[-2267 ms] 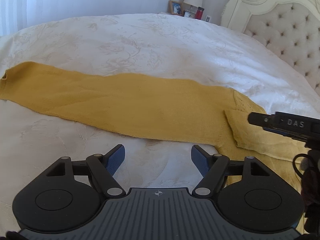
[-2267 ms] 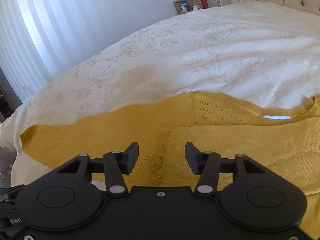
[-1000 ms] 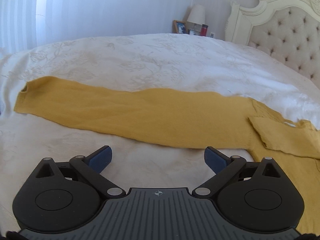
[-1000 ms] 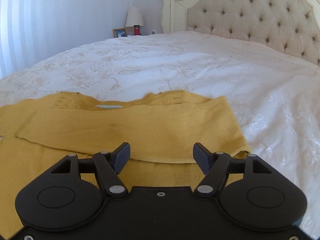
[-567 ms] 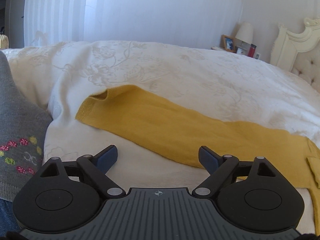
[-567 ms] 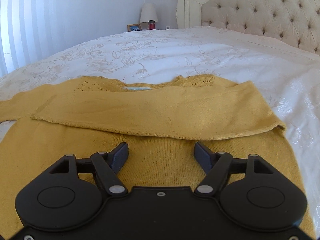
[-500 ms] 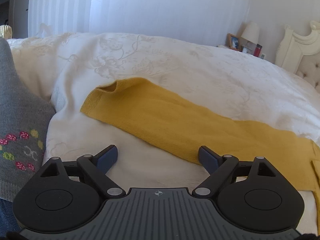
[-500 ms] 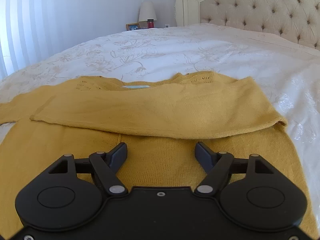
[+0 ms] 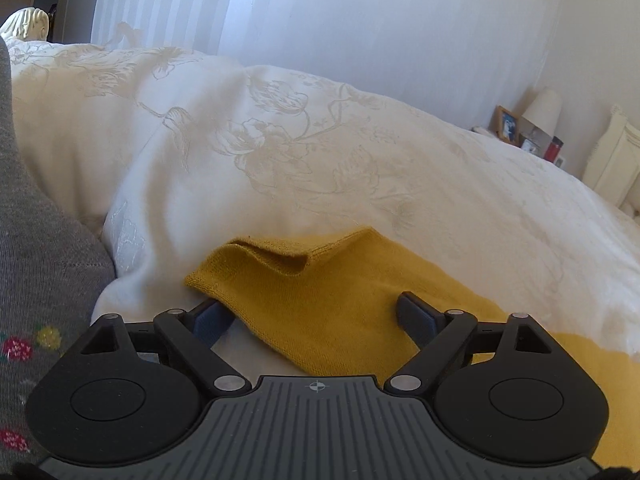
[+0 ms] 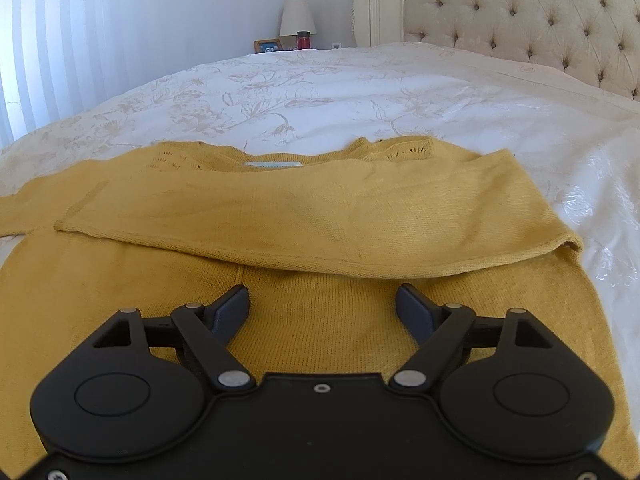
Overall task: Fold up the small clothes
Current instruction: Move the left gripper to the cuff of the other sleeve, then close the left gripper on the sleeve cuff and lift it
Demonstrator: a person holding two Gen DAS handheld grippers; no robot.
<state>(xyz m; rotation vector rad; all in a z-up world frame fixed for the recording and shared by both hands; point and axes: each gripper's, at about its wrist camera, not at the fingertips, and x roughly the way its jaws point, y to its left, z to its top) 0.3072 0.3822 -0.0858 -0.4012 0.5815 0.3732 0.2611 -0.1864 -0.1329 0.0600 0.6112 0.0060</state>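
Observation:
A mustard yellow knit sweater lies flat on the white bed. Its right sleeve is folded across the chest. Its left sleeve stretches out, and the cuff end shows in the left wrist view. My left gripper is open, with the cuff between its jaws; the left finger sits partly under the cuff edge. My right gripper is open and empty, just above the sweater body below the folded sleeve.
A white floral bedspread covers the bed. A tufted headboard stands at the back right. A nightstand with a lamp is beyond the bed. A grey garment with small flowers lies at the left.
My left gripper has moved left along the outstretched sleeve and closed in on its cuff, which now lies between the jaws. My right gripper has barely moved, staying over the sweater body.

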